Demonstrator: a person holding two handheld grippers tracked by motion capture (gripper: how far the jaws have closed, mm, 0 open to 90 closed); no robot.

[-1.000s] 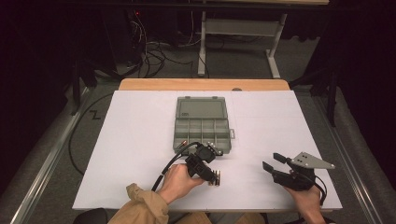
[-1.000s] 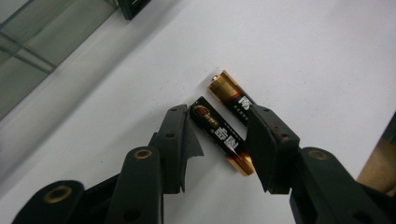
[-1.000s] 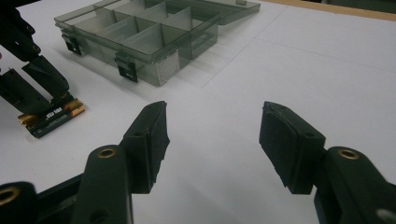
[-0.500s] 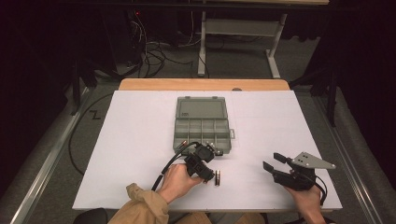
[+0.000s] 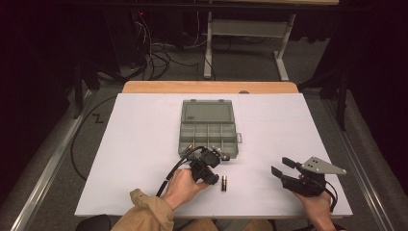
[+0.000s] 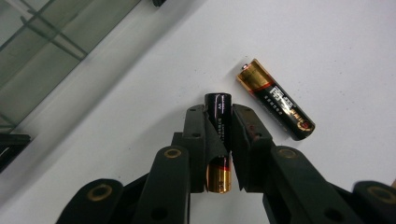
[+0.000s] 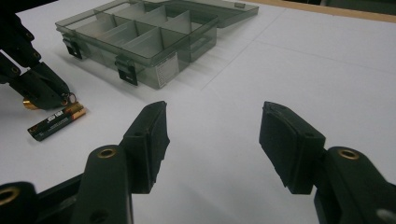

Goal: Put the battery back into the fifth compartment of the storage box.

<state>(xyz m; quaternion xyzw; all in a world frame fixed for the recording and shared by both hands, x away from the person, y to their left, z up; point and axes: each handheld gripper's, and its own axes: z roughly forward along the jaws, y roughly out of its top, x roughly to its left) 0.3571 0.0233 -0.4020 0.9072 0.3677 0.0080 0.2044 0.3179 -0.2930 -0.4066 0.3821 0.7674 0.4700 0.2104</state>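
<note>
My left gripper (image 5: 210, 177) is low over the white table near the front, shut on a black-and-gold AA battery (image 6: 218, 140) that lies lengthwise between its jaws. A second AA battery (image 5: 223, 183) (image 6: 275, 100) lies loose on the table just to the right of it, and it also appears in the right gripper view (image 7: 56, 120) beside the left gripper (image 7: 46, 91). Over at the front right, my right gripper (image 5: 283, 166) (image 7: 212, 121) is open with nothing between its jaws, pointing towards the box.
A grey see-through organiser box (image 5: 209, 132) (image 7: 140, 37) sits open at the table's middle, lid flat behind it, just beyond the left gripper. White paper (image 5: 144, 144) covers the table. A wooden edge (image 5: 207, 86) runs along the far side.
My left gripper has drawn slightly left and back, so the loose battery now lies apart from it. The right gripper has stayed in place.
</note>
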